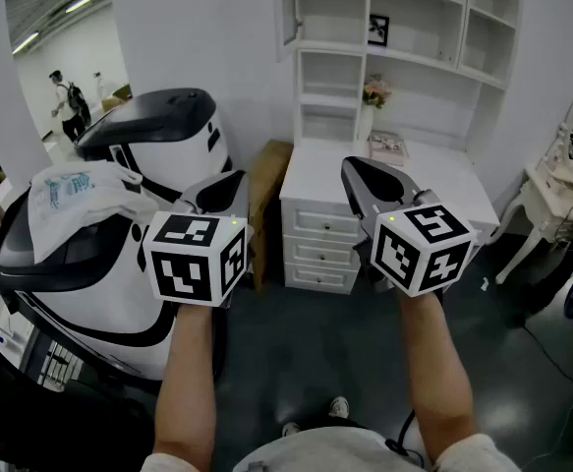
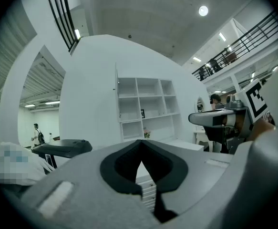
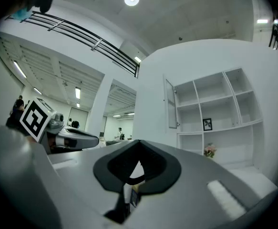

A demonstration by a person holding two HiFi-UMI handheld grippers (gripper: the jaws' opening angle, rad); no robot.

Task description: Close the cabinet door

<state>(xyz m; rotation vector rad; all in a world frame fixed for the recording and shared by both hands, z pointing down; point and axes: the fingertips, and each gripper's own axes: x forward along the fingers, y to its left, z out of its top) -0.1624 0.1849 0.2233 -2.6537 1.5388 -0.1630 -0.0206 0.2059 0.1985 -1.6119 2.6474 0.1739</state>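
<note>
The cabinet door (image 1: 288, 8) is cut off by the head view's top edge; the drawers (image 1: 315, 254) are partly hidden behind the right gripper (image 1: 356, 171)

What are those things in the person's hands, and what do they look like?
Each hand holds a grey tool: the left gripper and the right gripper, both with black-padded jaws. Behind each sits a white cube printed with black square markers, with a tiny green light. The person wears short pale sleeves.
</note>
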